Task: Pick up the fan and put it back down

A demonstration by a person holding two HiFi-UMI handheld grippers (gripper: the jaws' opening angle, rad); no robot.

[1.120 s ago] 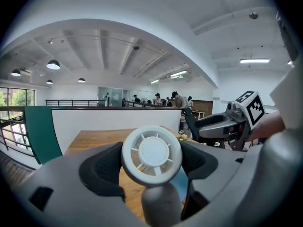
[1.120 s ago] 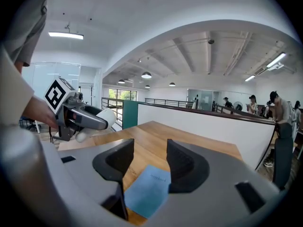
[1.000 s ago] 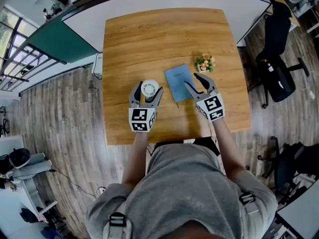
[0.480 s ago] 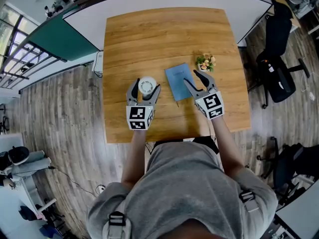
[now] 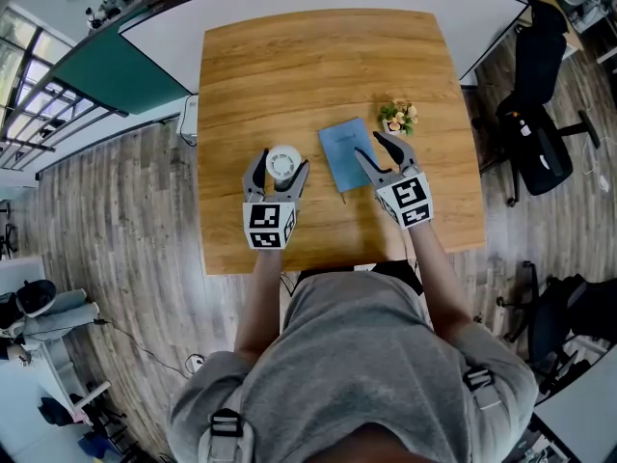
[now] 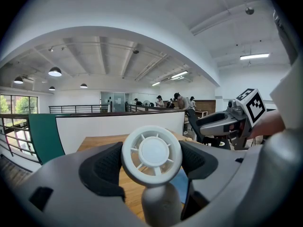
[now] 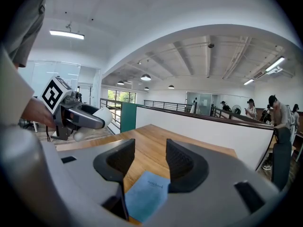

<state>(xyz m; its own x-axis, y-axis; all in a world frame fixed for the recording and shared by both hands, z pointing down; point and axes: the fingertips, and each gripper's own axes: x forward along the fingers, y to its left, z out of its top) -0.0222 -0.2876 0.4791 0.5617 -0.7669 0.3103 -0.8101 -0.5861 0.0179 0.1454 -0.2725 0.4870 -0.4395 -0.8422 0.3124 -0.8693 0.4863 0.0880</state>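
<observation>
Cut off and covered

Along my left gripper [image 6: 151, 161], the fan [image 6: 151, 152] handle runs off the frame at 6 o'clock. My right jaw hides most of the notebook [image 6: 181, 185] at 5 o'clock. Overhead, the flower pot [image 5: 397, 118] is too small to make out.

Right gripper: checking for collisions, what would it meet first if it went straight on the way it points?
Likely the wooden table top just past the blue notebook, since the open right gripper tilts slightly down; depth is unclear.
</observation>
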